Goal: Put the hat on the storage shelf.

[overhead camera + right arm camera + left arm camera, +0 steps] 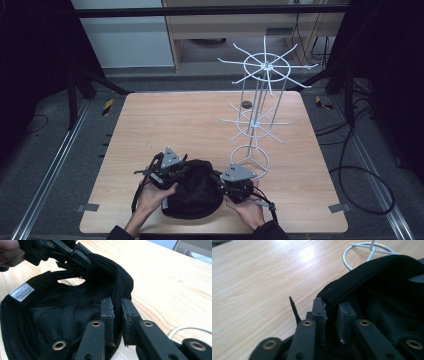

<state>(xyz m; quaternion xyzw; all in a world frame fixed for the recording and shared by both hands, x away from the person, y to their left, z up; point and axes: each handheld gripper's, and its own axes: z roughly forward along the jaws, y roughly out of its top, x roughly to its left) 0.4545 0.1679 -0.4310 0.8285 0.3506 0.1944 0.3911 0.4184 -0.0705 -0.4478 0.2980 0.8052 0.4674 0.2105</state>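
Observation:
A black cap (196,197) lies upside down near the table's front edge, its inside facing up. My left gripper (167,172) is shut on the cap's rim at its left side. In the left gripper view the two pads (319,308) pinch the rim of the cap (387,290). My right gripper (236,184) is shut on the rim at the cap's right side. In the right gripper view its gripper (118,305) clamps the edge of the cap (50,315), with the left gripper (75,252) across the opening. A white label (22,291) shows inside the cap.
A tall white wire rack (257,100) with spoked arms stands on the wooden table (165,120) just behind and right of the cap; its ring base (369,250) is close to the rim. A small dark round object (246,104) lies farther back.

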